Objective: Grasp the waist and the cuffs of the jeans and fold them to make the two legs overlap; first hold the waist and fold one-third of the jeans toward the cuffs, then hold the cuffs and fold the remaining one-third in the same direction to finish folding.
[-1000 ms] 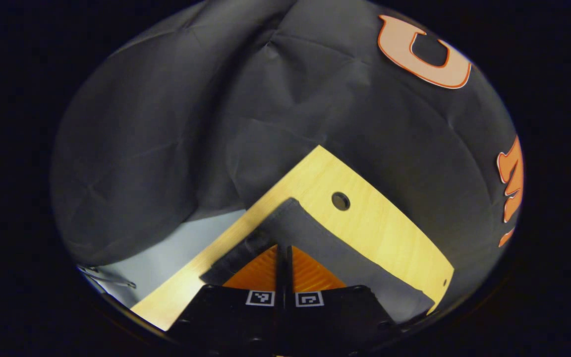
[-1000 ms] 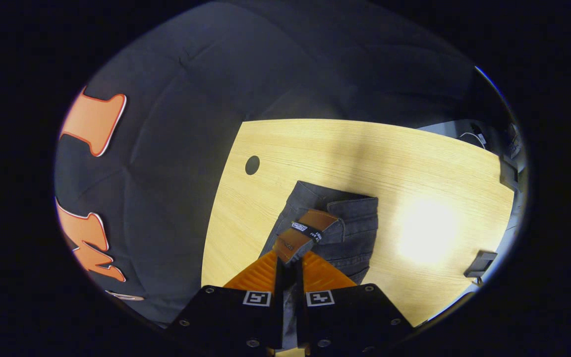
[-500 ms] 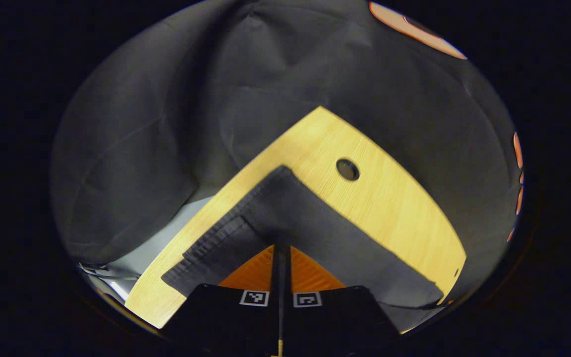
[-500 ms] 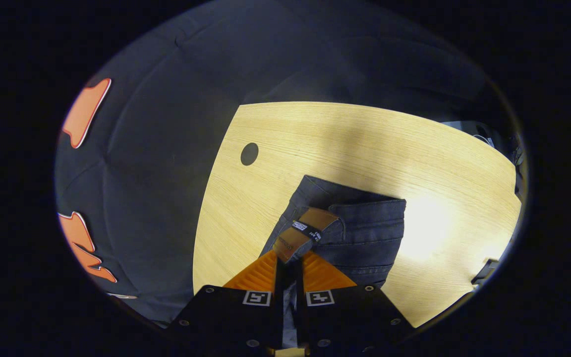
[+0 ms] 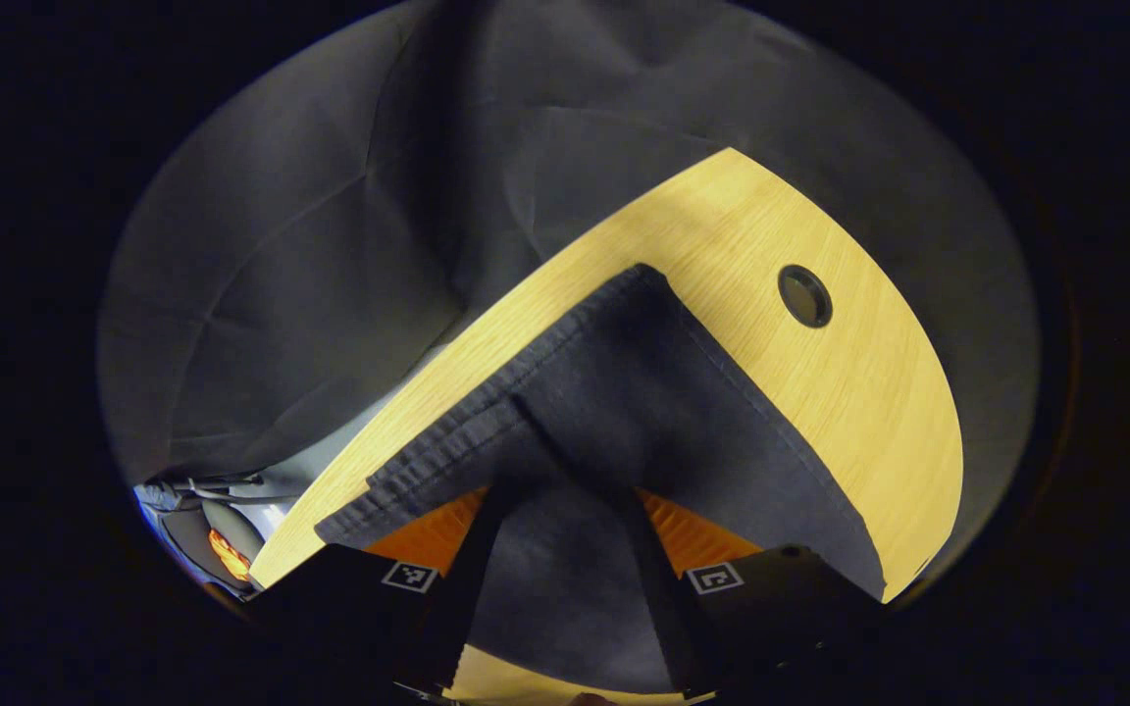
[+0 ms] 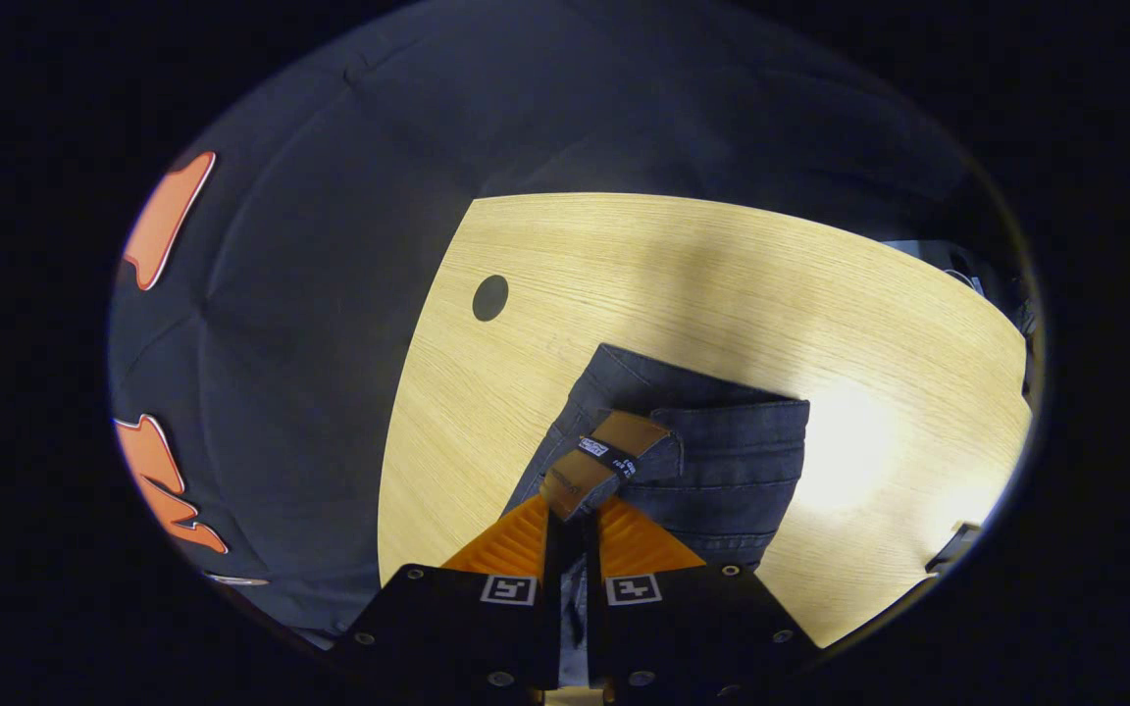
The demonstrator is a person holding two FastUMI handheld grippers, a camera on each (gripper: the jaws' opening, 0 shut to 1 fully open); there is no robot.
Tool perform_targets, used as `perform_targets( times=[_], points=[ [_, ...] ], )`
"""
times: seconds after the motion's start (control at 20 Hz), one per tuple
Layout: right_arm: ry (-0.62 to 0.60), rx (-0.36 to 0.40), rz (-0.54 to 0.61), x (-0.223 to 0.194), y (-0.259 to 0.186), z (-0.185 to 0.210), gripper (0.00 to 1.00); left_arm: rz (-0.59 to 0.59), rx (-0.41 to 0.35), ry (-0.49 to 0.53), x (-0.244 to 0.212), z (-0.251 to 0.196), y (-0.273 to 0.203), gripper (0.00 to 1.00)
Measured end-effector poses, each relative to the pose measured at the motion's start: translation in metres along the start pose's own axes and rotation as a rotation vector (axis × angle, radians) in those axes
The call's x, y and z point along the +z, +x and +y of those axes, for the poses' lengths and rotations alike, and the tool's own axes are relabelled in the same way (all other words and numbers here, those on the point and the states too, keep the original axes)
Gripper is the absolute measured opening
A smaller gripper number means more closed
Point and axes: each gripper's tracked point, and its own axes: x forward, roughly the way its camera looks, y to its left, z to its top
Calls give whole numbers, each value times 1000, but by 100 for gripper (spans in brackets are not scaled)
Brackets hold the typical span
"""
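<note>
Dark grey jeans (image 5: 624, 392) lie on the pale wooden table (image 5: 820, 412), their stitched cuff hem (image 5: 447, 451) running toward the table's near-left edge. My left gripper (image 5: 560, 534) is open, its fingers spread wide with the cuff cloth lying between and over them. In the right gripper view the waist end of the jeans (image 6: 722, 471) is bunched on the table (image 6: 624, 284), with a brown leather patch (image 6: 609, 456) on top. My right gripper (image 6: 573, 510) is shut on the waistband just below that patch.
A round cable hole (image 5: 805, 296) (image 6: 490, 297) is in the tabletop near the jeans. The black cloth wall hangs close behind the table. Cables (image 5: 202, 485) lie on the floor at lower left. A small dark object (image 6: 952, 549) sits at the table's right edge.
My left gripper has dropped toward the table and opened, letting go of the cuff. The right gripper stays shut on the waist and has barely moved.
</note>
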Motion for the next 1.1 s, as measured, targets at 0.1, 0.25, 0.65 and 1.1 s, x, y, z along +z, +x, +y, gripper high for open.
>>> perform_targets(
  times=[0.1, 0.25, 0.65, 1.1],
  points=[
    [-1, -2, -2, 0, 0, -1, 12, 6, 21, 25, 2, 0, -2, 77],
    [-4, -3, -7, 0, 2, -1, 12, 7, 15, 30, 0, -4, 8, 54],
    [5, 60, -28, 5, -11, 8, 12, -233, -261, 9, 40, -36, -58, 1],
    [79, 150, -26, 12, -10, 36, 18, -340, -324, -1, 69, -53, -63, 15]
  ],
)
